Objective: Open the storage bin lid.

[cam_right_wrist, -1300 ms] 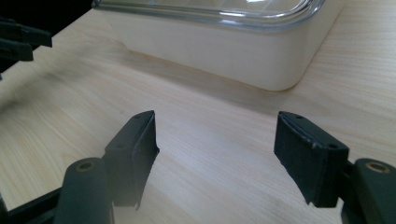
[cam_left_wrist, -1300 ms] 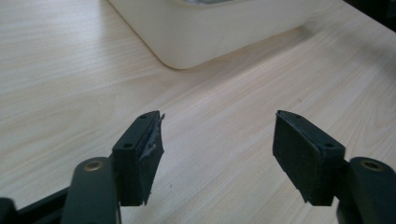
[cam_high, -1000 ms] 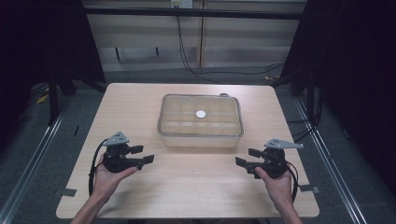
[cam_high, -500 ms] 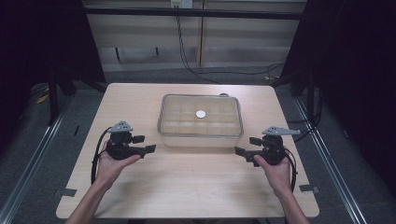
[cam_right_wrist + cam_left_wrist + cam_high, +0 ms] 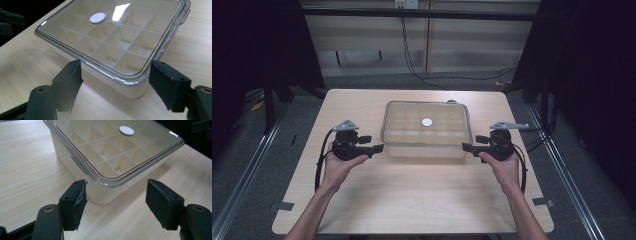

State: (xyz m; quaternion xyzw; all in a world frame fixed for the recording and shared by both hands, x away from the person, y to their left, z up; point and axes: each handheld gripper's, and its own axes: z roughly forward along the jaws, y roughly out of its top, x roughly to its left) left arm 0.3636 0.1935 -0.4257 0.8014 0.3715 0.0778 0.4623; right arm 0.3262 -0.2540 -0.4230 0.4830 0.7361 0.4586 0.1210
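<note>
Box (image 5: 427,131), compartmented, with clear lid (image 5: 117,150): located at the middle of the table (image 5: 412,200), slightly toward the far edge, sitting flat. A white disc (image 5: 427,122) rests on the lid near its centre. Through the lid I see a grid of dividers; the cells that I can see into look empty.

Left gripper (image 5: 373,148): I hold it just beside the box's near left corner, jaws spread wide, holding nothing. In the left gripper view the corner of the box (image 5: 110,192) lies between and just beyond the pads (image 5: 75,205).

Right gripper (image 5: 468,146): I hold it just beside the near right corner, jaws likewise spread and empty. In the right gripper view the corner (image 5: 130,86) sits between the jaws, not yet touched.

Handling estimate: the body appears to be thin rigid plastic, so I judge it light and stiff. The lid is glossy and probably slippery. Whether the lid is latched I cannot tell; a tab shows on the side wall (image 5: 79,164).

Recommended hold: grip the projecting lid rim, or the wall directly beneath it, at both near corners together. Apply moderate pressure; thin plastic may flex or crack. Keep the box level, since the disc looks loose and could slide off.
</note>
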